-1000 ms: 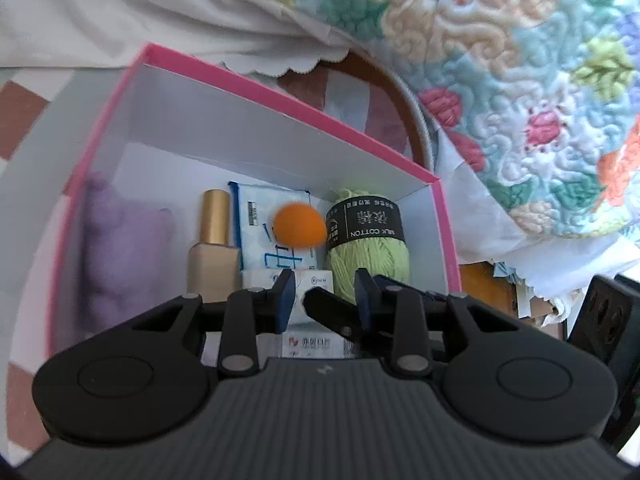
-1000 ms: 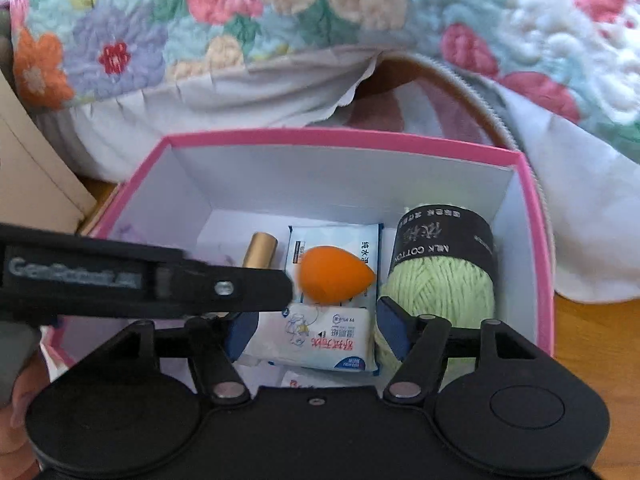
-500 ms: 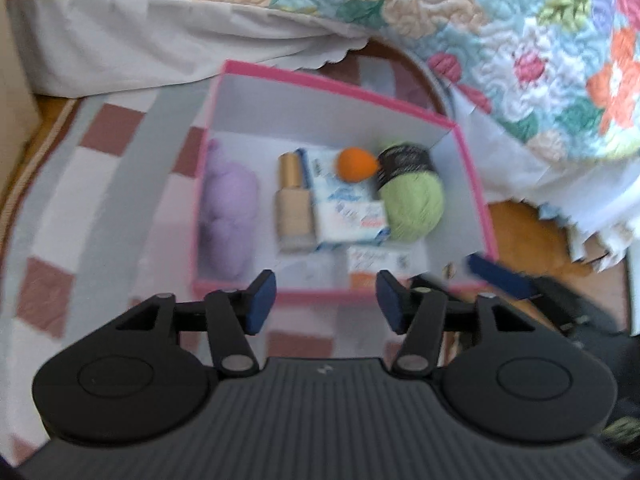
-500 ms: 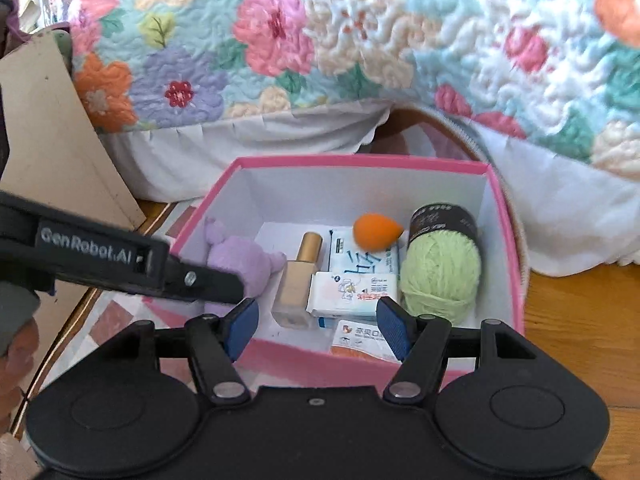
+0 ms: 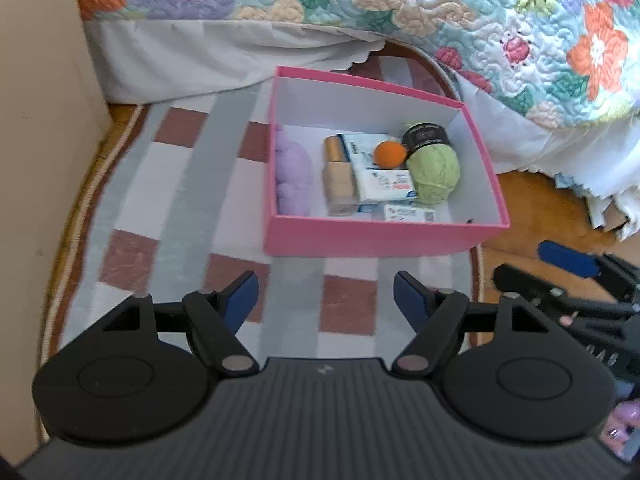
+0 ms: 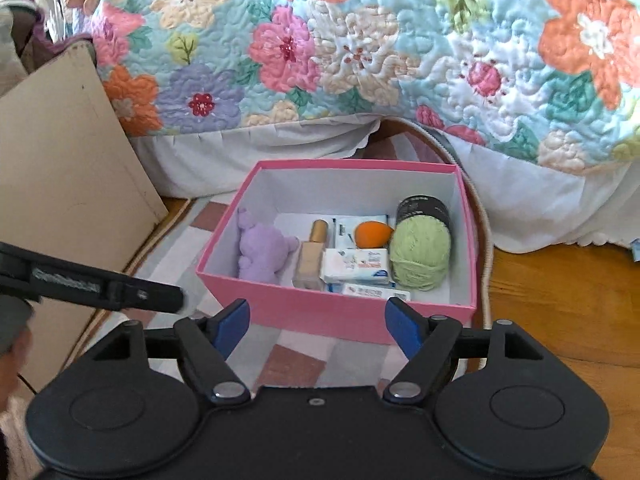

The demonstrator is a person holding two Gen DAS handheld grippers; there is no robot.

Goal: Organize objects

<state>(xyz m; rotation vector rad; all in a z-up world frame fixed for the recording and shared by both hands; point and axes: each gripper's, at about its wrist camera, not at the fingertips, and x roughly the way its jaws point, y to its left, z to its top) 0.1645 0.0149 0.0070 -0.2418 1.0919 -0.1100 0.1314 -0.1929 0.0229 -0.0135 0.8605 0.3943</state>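
Note:
A pink box (image 5: pixel 380 236) (image 6: pixel 320 308) stands on a checked rug. In it lie a purple plush toy (image 5: pixel 294 172) (image 6: pixel 262 254), a beige foundation bottle (image 5: pixel 339 176) (image 6: pixel 310 256), white packets (image 5: pixel 386 182) (image 6: pixel 356 266), an orange sponge (image 5: pixel 390 155) (image 6: pixel 372 234) and a green yarn ball (image 5: pixel 434 172) (image 6: pixel 420 252). My left gripper (image 5: pixel 325 300) is open and empty, above the rug in front of the box. My right gripper (image 6: pixel 318 322) is open and empty, just in front of the box's near wall.
A bed with a floral quilt (image 5: pixel 400 12) (image 6: pixel 360 52) and white skirt stands behind the box. A beige board (image 6: pixel 60 160) leans at the left. The checked rug (image 5: pixel 180 200) lies on a wooden floor (image 6: pixel 560 300).
Both grippers have pulled back and up from inside the box to in front of it. The left gripper's jaws have opened wider. The items stay in the box.

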